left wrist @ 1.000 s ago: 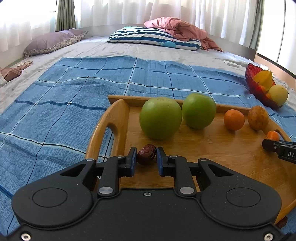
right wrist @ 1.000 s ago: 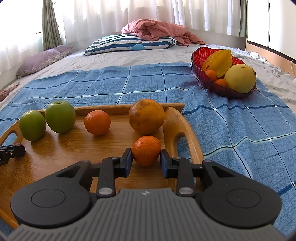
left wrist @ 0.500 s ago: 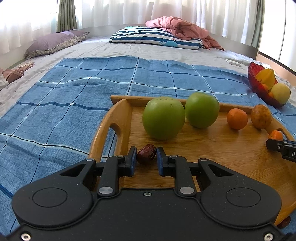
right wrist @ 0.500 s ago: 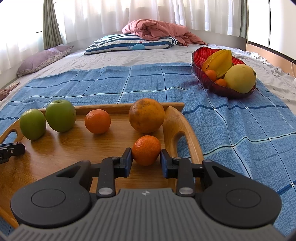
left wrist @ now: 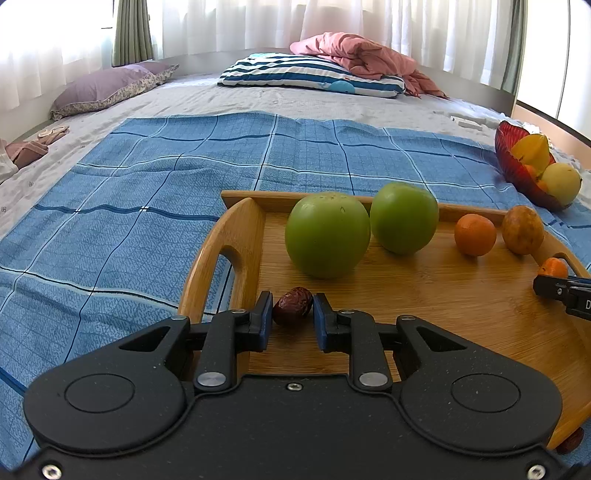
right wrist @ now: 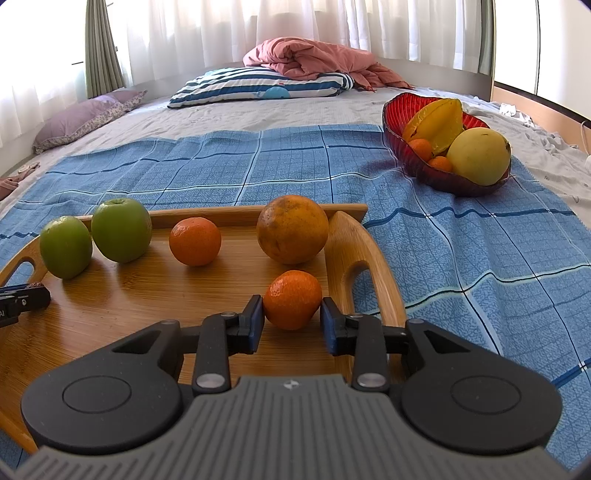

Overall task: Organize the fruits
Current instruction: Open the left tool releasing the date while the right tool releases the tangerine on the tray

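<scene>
- Home bedroom: wide bed under grey sheet (left wrist: pixel 229 96)
- Striped blue-white pillow (right wrist: pixel 258 86), crumpled pink quilt (right wrist: pixel 314 59)
- Sheer white curtains (right wrist: pixel 221 29) along the window

Fruit on your wooden tray (right wrist: pixel 110 306)

Your date (left wrist: pixel 293 305) sits lower centre; two green apples (left wrist: pixel 327 234), a mandarin (right wrist: pixel 195 241), an orange (right wrist: pixel 292 229) line the far edge; another mandarin (right wrist: pixel 292 300) lies centre.

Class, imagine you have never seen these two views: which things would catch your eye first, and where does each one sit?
Two big green apples stand at the left end of the wooden tray, near its handle. The left gripper pinches a small dark date; the right gripper's jaws are opening around a tangerine. A red bowl of yellow fruit sits on the blue cloth beyond.
</scene>
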### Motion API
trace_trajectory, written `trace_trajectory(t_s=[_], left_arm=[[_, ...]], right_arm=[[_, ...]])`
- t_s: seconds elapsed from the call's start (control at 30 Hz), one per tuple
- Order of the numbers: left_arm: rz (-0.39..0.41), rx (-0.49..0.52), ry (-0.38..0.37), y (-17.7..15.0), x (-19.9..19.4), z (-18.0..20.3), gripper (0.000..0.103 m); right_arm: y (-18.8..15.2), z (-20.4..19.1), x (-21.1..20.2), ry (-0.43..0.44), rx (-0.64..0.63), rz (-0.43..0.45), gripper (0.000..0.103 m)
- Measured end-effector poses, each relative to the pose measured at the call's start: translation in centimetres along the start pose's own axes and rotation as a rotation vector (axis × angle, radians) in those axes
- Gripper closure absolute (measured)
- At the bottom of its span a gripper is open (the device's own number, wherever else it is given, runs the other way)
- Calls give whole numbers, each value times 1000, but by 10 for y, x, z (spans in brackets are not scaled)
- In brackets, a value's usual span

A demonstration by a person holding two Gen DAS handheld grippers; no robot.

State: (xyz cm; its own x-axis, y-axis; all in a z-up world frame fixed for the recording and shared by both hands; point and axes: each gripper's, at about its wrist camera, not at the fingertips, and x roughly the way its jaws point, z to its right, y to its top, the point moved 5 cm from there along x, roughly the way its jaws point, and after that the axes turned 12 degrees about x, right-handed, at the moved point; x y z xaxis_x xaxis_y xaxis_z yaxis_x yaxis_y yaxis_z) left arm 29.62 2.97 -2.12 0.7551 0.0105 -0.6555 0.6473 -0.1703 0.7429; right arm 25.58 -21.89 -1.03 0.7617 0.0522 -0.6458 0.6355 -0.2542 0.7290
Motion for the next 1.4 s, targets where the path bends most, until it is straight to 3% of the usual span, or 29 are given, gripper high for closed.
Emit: trace_trajectory(t_s=[0.13,0.3,0.43,0.77,0.93,1.4], left_arm=[[1,-1,2,0,0,0,74],[2,0,-6,0,-3,-2,67],[14,7,-3,1,-8,-1,56],[45,33,-11,0,-32,1,42],[70,46,-18,-3,-48,2,26],[136,79,-60,-22,-94,12,9]], right_arm=[[-1,0,-1,0,1,1,62],[0,0,-3,-14,-15,14,47],[1,0,-7,-19,-19,25,44],[-3,-2,-22,-14,-47,53,31],[-6,-5,-33,-8,-73,72,25],[-19,-10,-65,23,-117,123,14]])
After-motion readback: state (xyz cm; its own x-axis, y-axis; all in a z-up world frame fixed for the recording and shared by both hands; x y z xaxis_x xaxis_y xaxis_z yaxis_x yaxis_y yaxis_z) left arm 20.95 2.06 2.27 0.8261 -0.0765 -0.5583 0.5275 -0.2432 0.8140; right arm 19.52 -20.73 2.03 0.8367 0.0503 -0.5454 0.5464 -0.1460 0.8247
